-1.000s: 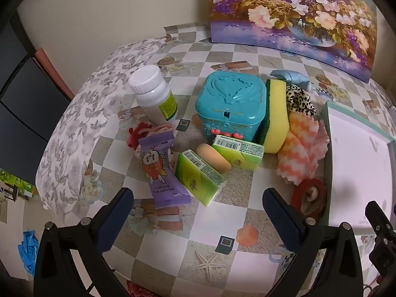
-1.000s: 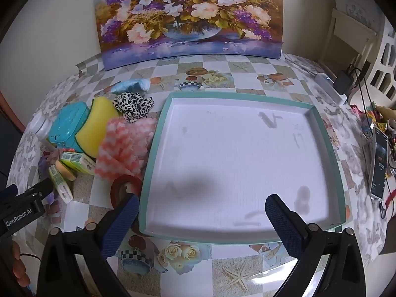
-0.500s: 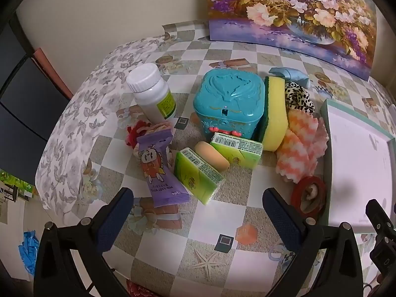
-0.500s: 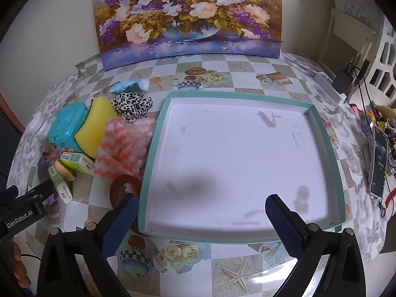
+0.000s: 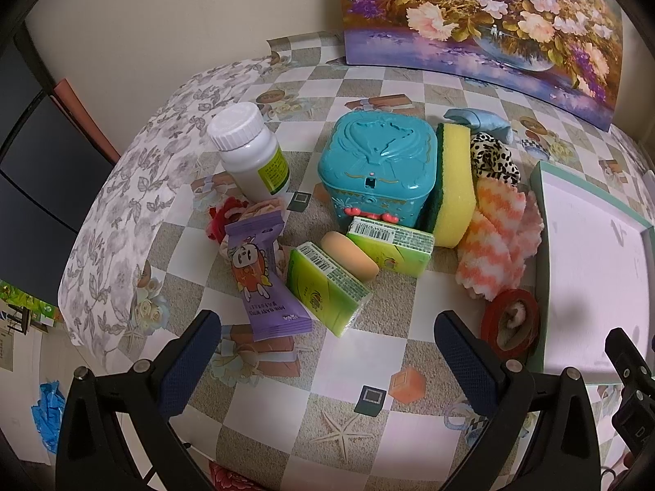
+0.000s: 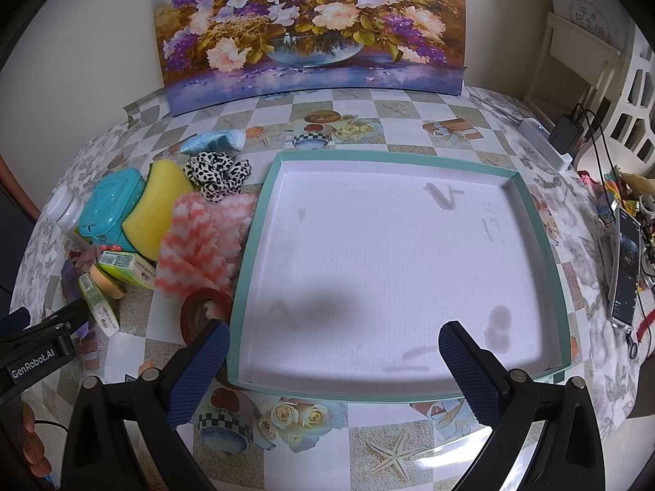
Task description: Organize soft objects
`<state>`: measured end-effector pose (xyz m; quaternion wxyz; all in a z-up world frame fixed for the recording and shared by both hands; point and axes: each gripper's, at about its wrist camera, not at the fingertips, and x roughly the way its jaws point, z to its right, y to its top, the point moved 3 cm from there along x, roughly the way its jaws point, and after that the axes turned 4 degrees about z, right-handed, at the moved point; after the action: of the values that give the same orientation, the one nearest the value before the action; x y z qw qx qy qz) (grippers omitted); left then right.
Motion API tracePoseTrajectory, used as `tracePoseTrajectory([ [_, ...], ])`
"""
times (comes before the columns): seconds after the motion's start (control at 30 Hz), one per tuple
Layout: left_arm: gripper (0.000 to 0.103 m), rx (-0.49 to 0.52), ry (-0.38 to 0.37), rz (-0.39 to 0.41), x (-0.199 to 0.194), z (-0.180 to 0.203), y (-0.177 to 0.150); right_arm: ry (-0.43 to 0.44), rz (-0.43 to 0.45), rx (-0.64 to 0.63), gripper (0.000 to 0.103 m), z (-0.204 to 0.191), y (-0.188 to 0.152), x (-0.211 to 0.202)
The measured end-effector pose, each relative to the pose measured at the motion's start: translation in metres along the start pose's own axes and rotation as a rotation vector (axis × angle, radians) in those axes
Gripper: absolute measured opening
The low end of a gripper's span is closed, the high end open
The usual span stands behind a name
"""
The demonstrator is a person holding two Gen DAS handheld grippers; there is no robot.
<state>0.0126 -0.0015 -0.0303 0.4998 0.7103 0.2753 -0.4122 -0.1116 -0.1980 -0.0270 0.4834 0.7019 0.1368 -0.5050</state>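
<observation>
We hold both hand-held grippers wide apart, left (image 5: 327,333) facing the yellow rectangular sponge (image 5: 453,188), right (image 6: 330,341) over the teal-rimmed white tray (image 6: 550,253).

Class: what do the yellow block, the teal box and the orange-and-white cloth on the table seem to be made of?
Yellow block: probably foam sponge, matte and porous, with a dark green scouring layer along one face.
Teal box: likely moulded hard plastic, glossy, with raised relief on its lid.
Orange-and-white cloth: looks like fleecy microfibre, fuzzy and crumpled.
</observation>
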Motion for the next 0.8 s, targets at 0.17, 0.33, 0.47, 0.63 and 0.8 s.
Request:
tracePoseTrajectory([
  [0.17,0.103,0.0,0.001,0.0,-0.0001,0.0001,0.0,-0.001,-0.002,0.0,0.103,0.0008,-0.0004,0.0003],
  [0.33,0.103,0.001,0.001,0.0,-0.0001,0.0001,0.0002,-0.001,-0.002,0.0,0.103,0.0003,-0.0004,0.0002],
  [0.47,0.103,0.0,0.001,-0.001,-0.0002,0.0001,0.0001,-0.001,-0.003,-0.001,0.103,-0.0004,-0.0007,-0.0001],
  [0.63,0.103,0.001,0.0,-0.002,-0.0001,0.0003,0.0003,-0.002,-0.004,-0.001,0.103,0.0006,-0.0006,0.0009],
  [0.8,0.103,0.002,0.001,-0.002,0.0,0.0007,-0.0001,-0.002,-0.005,-0.002,0.103,-0.0004,0.0006,0.0012],
])
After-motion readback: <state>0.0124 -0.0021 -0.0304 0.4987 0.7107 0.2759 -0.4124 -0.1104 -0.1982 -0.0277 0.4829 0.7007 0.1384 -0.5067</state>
